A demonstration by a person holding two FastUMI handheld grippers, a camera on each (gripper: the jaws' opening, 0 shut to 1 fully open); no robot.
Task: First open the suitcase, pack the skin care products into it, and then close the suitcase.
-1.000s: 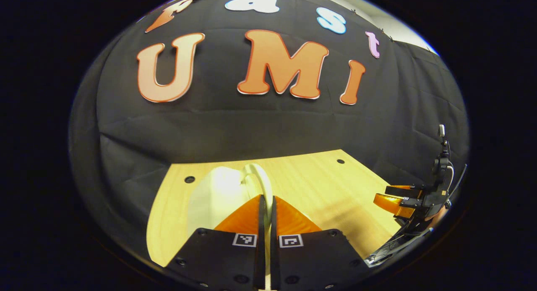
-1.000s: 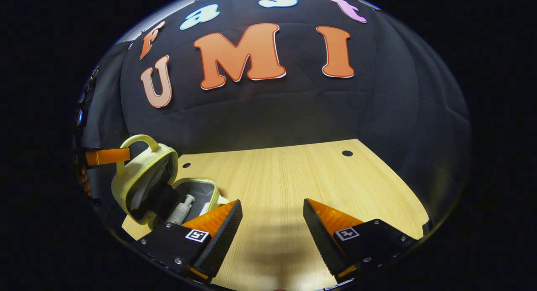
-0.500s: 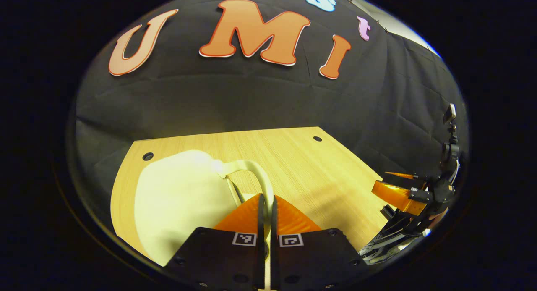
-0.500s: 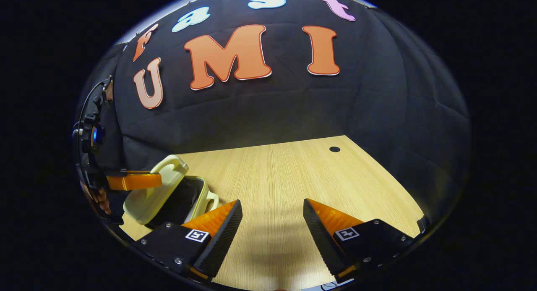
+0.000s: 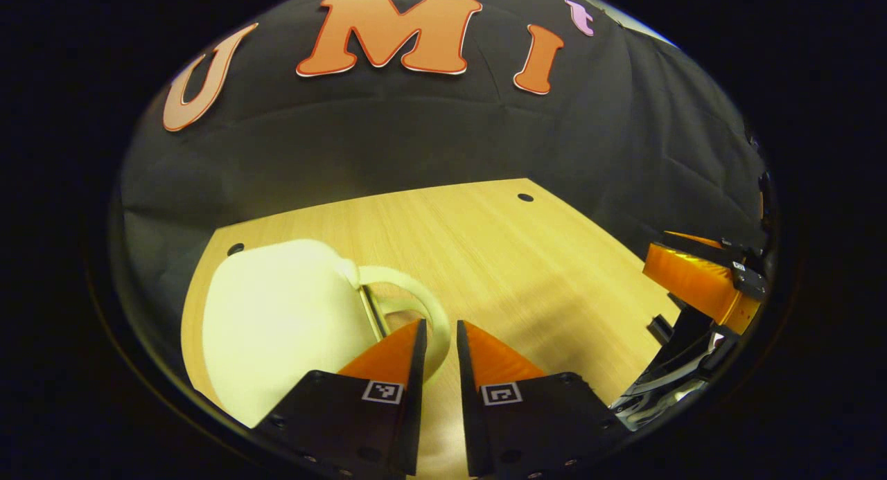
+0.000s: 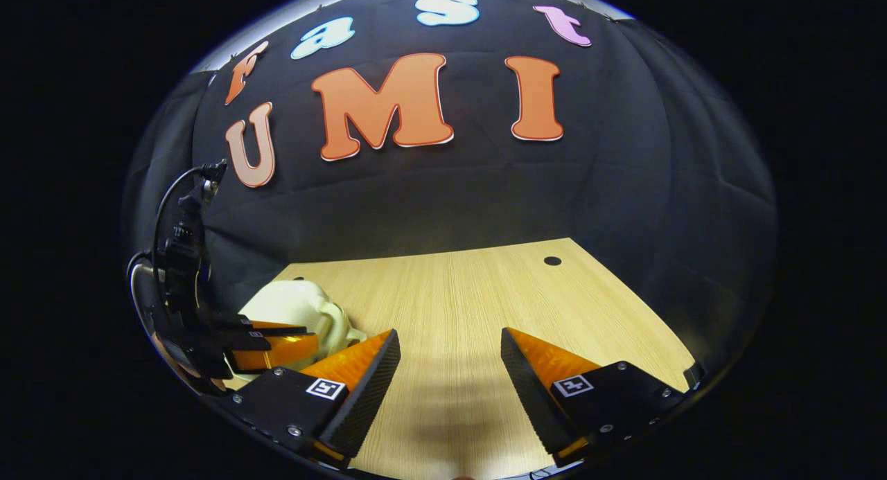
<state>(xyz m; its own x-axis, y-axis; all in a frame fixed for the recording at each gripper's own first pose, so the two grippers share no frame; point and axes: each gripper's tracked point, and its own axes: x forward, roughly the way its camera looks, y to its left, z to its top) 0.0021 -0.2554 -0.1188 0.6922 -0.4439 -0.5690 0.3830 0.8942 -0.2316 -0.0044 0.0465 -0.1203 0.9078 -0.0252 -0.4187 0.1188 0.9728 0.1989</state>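
Observation:
The pale yellow suitcase (image 5: 277,327) lies closed and flat on the wooden table (image 5: 499,251), its loop handle (image 5: 405,282) pointing at me. My left gripper (image 5: 440,322) is open by a narrow gap, its fingertips on either side of the handle without pressing on it. The skin care products are hidden inside. In the right gripper view, the suitcase (image 6: 298,310) sits at the lower left with the left gripper (image 6: 310,336) at its handle end. My right gripper (image 6: 450,332) is open wide over bare table (image 6: 485,293), holding nothing.
The black cloth wall stands right behind the table. Small round holes (image 5: 525,197) (image 6: 552,261) mark the table's far corners. The right gripper (image 5: 655,251) and its cable show at the right edge of the left gripper view.
The lid came down from upright until the suitcase was closed. My left gripper, shut on the handle before, has parted its fingers. The right gripper stayed open in place.

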